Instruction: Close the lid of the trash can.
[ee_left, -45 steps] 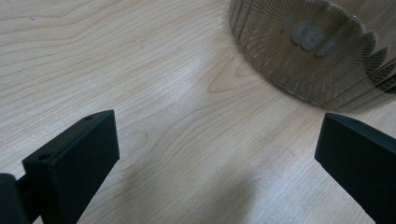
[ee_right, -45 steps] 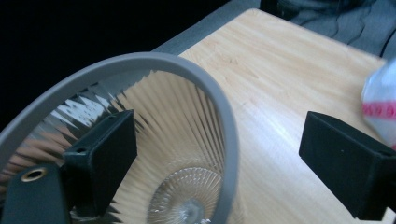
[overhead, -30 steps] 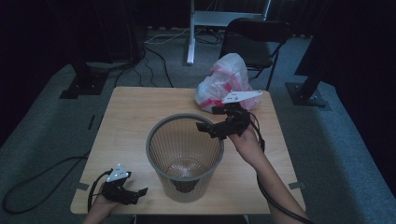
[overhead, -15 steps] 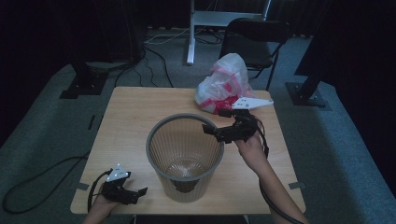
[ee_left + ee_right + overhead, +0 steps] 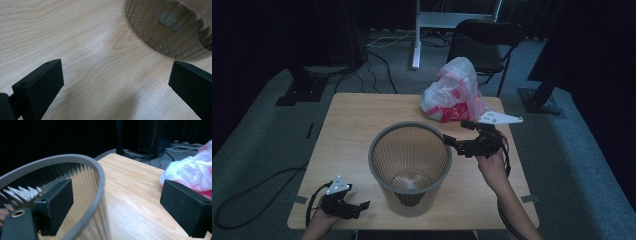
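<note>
A grey ribbed wastebasket (image 5: 383, 149) stands upright in the middle of the wooden table (image 5: 347, 120). My right gripper (image 5: 455, 133) is at the basket's right rim and is open. In the right gripper view the rim (image 5: 100, 177) passes between the jaws of that gripper (image 5: 120, 203), one jaw over the inside and one outside, neither touching it. My left gripper (image 5: 358, 209) rests low at the table's near left corner, open and holding nothing. In the left gripper view its jaws (image 5: 112, 82) stand wide over bare wood, with the basket's base (image 5: 170, 27) ahead to the right.
A white and red plastic bag (image 5: 452, 92) lies at the table's far right, just beyond the right gripper; it also appears as the bag (image 5: 192, 172) in the right gripper view. A black chair (image 5: 484, 40) stands behind the table. Cables run across the floor.
My right gripper has drawn back to the right, from over the basket's opening to its right rim. The left gripper has not moved.
</note>
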`<action>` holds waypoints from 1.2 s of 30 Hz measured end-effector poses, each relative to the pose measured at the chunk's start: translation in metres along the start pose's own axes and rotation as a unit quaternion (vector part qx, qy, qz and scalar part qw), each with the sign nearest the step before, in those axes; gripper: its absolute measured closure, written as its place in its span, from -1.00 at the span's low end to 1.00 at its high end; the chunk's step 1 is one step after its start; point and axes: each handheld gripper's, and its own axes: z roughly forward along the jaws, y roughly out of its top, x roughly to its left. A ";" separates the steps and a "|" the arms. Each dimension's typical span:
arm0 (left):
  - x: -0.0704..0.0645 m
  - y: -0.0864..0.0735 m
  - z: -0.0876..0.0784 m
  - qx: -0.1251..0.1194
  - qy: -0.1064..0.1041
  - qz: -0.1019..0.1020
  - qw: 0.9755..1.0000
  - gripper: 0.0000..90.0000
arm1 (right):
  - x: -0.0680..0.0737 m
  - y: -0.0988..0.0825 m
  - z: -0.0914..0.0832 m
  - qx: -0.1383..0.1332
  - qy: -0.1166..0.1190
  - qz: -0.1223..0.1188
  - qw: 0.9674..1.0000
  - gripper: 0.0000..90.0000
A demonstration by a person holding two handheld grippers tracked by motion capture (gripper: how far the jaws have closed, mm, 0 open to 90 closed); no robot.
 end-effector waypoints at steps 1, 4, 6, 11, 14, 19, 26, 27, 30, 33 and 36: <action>0.000 0.000 0.000 0.000 0.000 0.000 1.000 -1.00 | -0.002 -0.002 -0.003 -0.004 -0.006 0.002 1.000 -0.76; 0.000 0.000 0.000 0.000 0.000 0.000 1.000 -1.00 | -0.006 -0.007 -0.008 -0.010 -0.015 0.008 1.000 -0.76; 0.000 0.000 0.000 0.001 0.001 0.000 1.000 -1.00 | -0.009 -0.010 -0.012 -0.013 -0.020 0.011 1.000 -0.76; 0.000 0.000 0.000 0.000 0.001 0.000 1.000 -1.00 | -0.016 -0.021 -0.018 -0.022 -0.033 0.021 0.999 -0.76; 0.000 0.000 0.000 0.002 0.002 0.001 1.000 -1.00 | -0.019 -0.028 -0.023 -0.028 -0.039 0.027 0.998 -0.76; 0.000 0.000 0.000 0.001 0.002 0.000 1.000 -1.00 | -0.025 -0.038 -0.028 -0.034 -0.050 0.038 0.997 -0.76; 0.000 0.000 0.000 0.001 0.001 -0.001 1.000 -1.00 | -0.033 -0.060 -0.037 -0.036 -0.084 0.044 0.995 -0.76; 0.000 0.000 0.000 0.001 0.001 -0.001 1.000 -1.00 | -0.033 -0.060 -0.037 -0.036 -0.084 0.044 0.995 -0.76; 0.000 0.000 0.000 0.001 0.001 -0.001 1.000 -1.00 | -0.038 -0.074 -0.042 -0.038 -0.096 0.050 0.993 -0.76; 0.000 0.000 0.000 0.002 0.001 0.000 1.000 -1.00 | -0.043 -0.086 -0.046 -0.041 -0.110 0.056 0.992 -0.76; 0.000 0.000 0.000 0.001 0.002 -0.001 1.000 -1.00 | -0.045 -0.096 -0.048 -0.040 -0.119 0.051 0.991 -0.76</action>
